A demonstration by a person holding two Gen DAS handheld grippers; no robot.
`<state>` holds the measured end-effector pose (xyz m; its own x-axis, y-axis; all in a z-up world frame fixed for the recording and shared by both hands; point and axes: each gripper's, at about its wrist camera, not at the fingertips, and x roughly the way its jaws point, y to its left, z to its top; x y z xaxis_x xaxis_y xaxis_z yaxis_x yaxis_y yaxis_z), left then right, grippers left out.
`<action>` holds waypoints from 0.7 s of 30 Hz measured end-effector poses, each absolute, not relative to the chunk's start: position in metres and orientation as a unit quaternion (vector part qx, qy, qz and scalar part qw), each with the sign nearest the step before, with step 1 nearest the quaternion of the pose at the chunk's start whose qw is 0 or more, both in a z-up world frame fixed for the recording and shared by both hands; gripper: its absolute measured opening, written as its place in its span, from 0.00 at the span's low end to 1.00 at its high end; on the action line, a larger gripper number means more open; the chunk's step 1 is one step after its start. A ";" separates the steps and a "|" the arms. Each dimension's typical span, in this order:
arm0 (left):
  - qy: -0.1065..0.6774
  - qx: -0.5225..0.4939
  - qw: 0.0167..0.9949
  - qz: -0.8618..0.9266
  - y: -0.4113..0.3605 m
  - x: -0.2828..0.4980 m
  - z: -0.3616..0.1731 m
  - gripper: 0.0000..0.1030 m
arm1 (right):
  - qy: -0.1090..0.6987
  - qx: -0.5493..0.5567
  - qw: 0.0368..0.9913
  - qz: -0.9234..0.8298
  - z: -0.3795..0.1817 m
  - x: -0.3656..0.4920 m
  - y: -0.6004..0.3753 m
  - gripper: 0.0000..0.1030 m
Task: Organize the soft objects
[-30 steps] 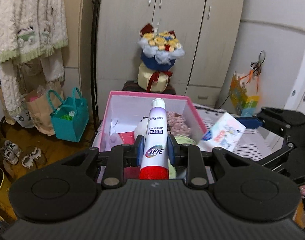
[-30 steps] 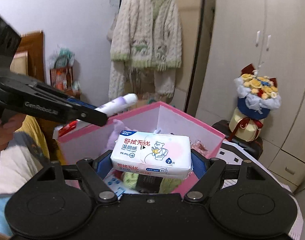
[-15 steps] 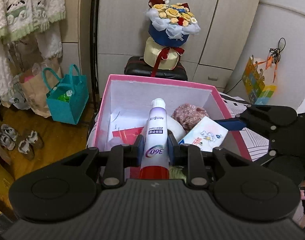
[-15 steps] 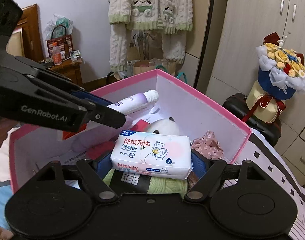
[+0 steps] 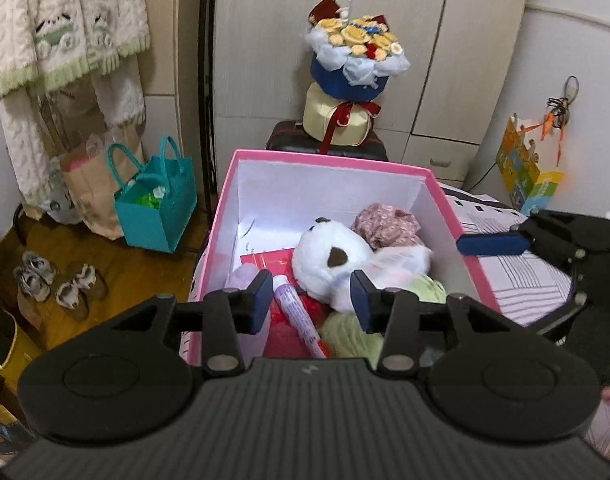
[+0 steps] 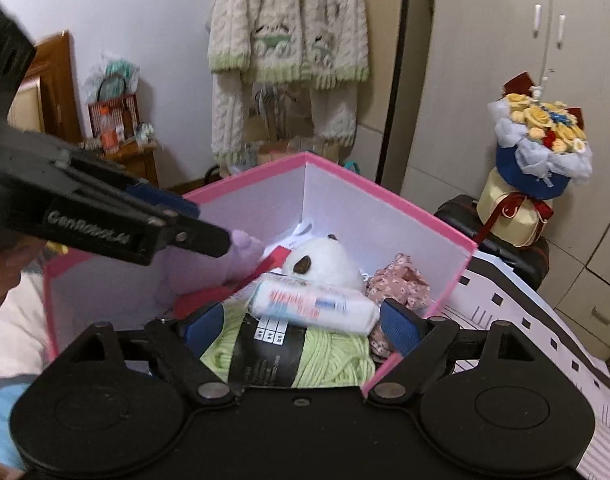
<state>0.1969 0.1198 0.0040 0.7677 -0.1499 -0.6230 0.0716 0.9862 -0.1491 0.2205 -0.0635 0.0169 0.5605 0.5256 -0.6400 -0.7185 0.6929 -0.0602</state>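
Pink box [image 5: 457, 224], white plush [image 5: 329, 256], green yarn [image 6: 333, 356].

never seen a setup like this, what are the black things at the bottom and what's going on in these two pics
Those are hand-held grabbing tools, one per hand, each carrying a camera that looks along its fingers. One picture is from the left tool, the other from the right tool. Both hover over a pink-rimmed cardboard box holding a white plush panda and green yarn. Both tools' jaws are opening: the purple-and-white tube and the white wet-wipes pack lie loose in the box, no longer gripped.
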 end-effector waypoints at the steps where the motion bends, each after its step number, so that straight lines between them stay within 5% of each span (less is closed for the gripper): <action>1: 0.335 -0.060 0.938 -0.058 0.120 0.192 0.006 0.47 | 0.299 -0.151 0.873 0.355 0.020 0.216 -0.068 0.86; 13: 0.307 -0.020 0.950 -0.057 0.104 0.118 0.034 0.66 | 0.273 -0.098 0.898 0.332 0.048 0.149 -0.119 0.86; 21: 0.291 0.001 0.955 -0.067 0.085 0.071 0.052 1.00 | 0.252 -0.109 0.916 0.291 0.067 0.095 -0.139 0.98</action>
<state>0.0710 0.0848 0.0516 0.8222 -0.1273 -0.5548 0.1282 0.9910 -0.0374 0.0950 -0.1391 0.0668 0.7037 0.4785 -0.5251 -0.5887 0.8066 -0.0539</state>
